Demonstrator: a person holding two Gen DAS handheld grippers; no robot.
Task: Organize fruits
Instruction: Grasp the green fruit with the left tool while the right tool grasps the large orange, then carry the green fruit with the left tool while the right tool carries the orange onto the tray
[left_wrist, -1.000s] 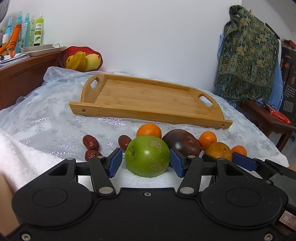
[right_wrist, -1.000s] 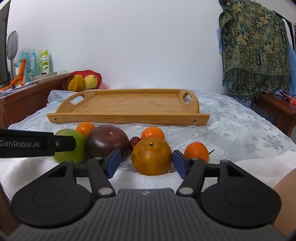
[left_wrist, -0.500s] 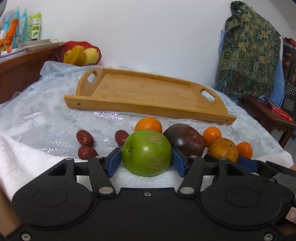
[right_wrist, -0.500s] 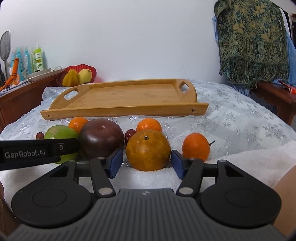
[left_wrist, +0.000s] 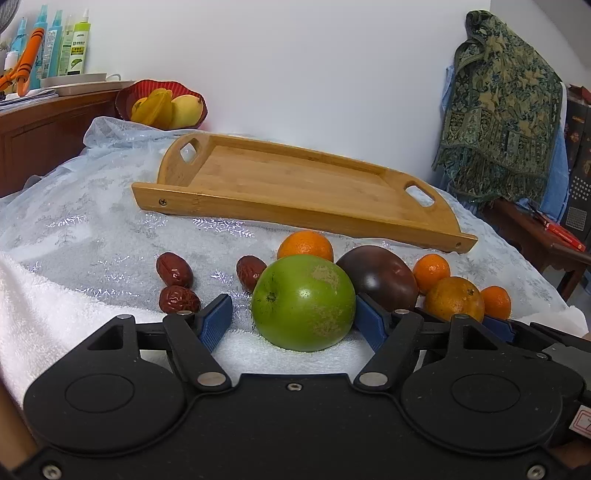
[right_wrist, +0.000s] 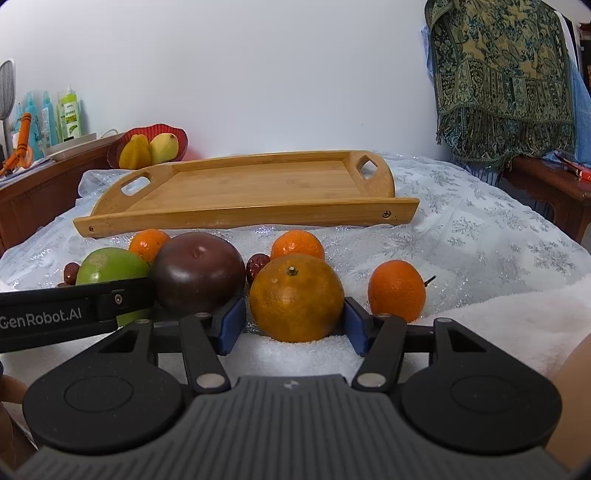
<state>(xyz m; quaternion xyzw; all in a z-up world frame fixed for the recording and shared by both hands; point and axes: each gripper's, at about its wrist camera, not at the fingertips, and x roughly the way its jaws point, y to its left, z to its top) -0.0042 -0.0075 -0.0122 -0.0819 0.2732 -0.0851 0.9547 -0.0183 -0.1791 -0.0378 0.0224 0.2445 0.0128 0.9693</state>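
White towel (left_wrist: 55, 317) is bearing loose fruit; left gripper (left_wrist: 293, 319) jaws have just been opening around the green fruit (left_wrist: 303, 302) — released, ungripped; right gripper (right_wrist: 293, 325) is bracketing the large orange (right_wrist: 296, 297), contact unclear.

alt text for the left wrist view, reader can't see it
The left claw sits open around a green fruit on a white towel, its jaws having just been opening. Behind lie red dates, oranges, a dark purple fruit and a bare wooden tray.

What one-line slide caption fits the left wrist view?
Left gripper straddles a green fruit, jaws just opened; empty wooden tray waits behind.
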